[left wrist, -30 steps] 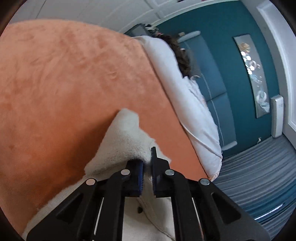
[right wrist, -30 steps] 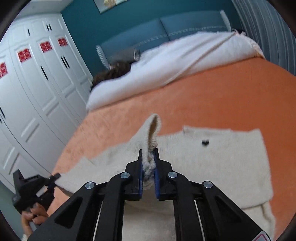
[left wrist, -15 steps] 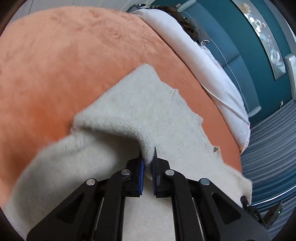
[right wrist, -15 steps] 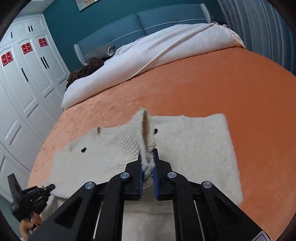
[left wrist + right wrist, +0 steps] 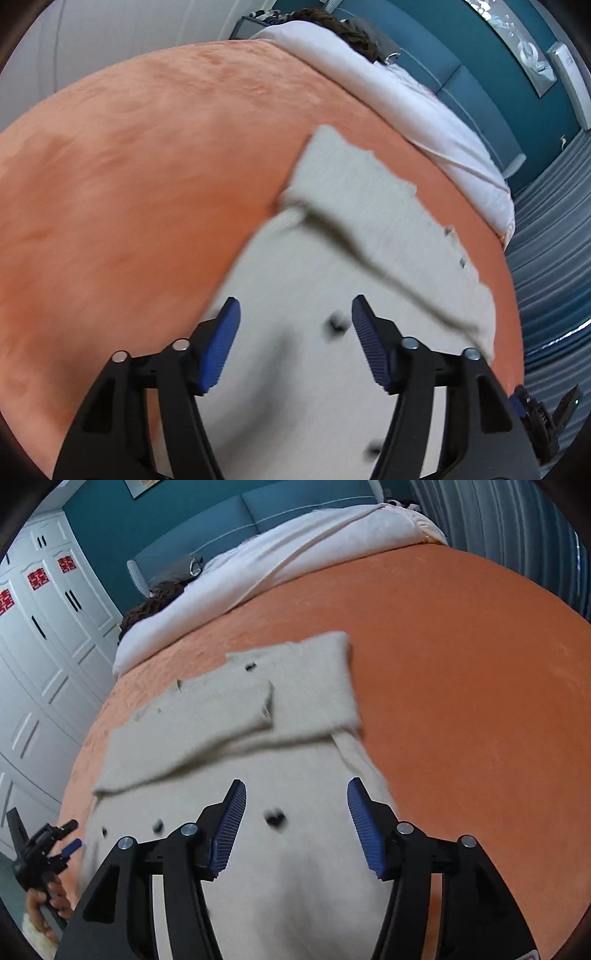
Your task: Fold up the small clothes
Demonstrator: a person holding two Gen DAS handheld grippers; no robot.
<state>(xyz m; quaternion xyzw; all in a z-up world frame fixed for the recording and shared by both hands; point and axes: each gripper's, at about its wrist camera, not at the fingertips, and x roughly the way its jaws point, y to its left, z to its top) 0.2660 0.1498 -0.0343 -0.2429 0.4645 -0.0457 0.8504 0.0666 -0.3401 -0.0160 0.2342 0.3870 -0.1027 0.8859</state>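
A small cream knit cardigan with dark buttons lies on the orange bedspread. Its sleeves are folded across its upper part; the folded sleeves show in the right wrist view above the body. My left gripper is open and empty just above the cardigan. My right gripper is open and empty above the cardigan near a button. The left gripper also shows at the lower left of the right wrist view, and the right gripper at the lower right of the left wrist view.
A white duvet is bunched at the head of the bed against a teal headboard. White wardrobe doors stand left of the bed. Grey striped curtains hang on the right.
Both grippers let go of the cardigan sleeves and opened wide. The sleeves now lie folded flat across the cardigan, and both grippers have drawn back toward its lower part.
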